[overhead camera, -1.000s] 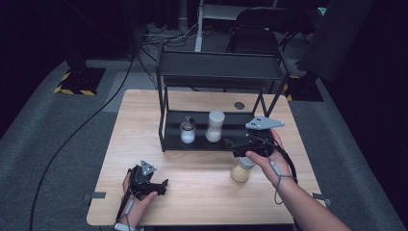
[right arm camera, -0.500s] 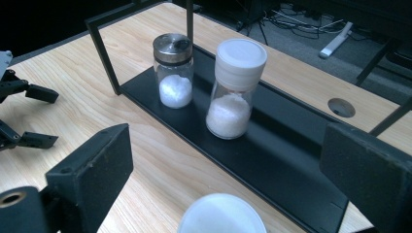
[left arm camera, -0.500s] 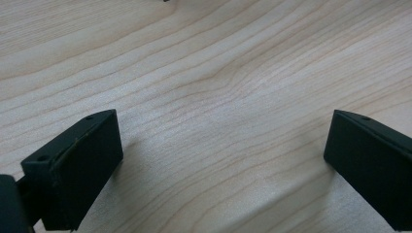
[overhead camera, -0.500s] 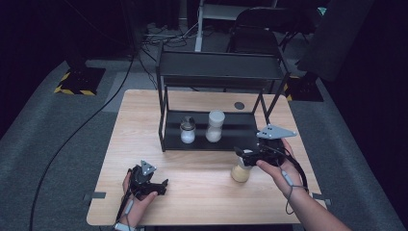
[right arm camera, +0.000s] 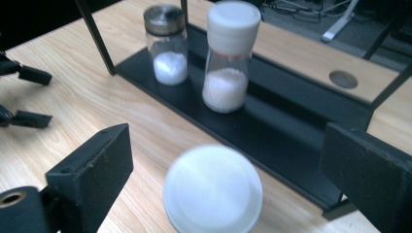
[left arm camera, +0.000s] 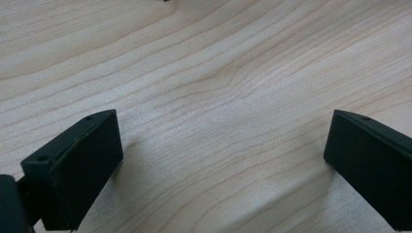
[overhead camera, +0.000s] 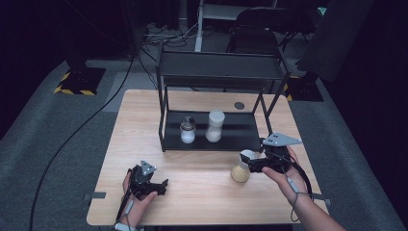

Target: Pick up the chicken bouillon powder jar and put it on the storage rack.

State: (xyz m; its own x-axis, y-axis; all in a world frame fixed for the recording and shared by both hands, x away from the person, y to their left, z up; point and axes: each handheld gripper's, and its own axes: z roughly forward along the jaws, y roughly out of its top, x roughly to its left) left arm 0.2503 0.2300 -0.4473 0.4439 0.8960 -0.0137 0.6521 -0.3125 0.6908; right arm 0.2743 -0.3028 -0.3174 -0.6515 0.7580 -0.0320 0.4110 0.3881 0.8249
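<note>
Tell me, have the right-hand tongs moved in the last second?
Yes. The right tongs slid away from the black rack toward the table's near edge, down around the white-capped jar.

Left gripper (left arm camera: 223, 160) fingers apart over bare wood table (left arm camera: 218, 73).

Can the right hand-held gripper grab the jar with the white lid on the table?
Probably yes. The right hand-held gripper is open, and the white-lidded jar stands between its jaws with gaps on both sides. Nothing blocks it; the black shelf sits behind.
</note>
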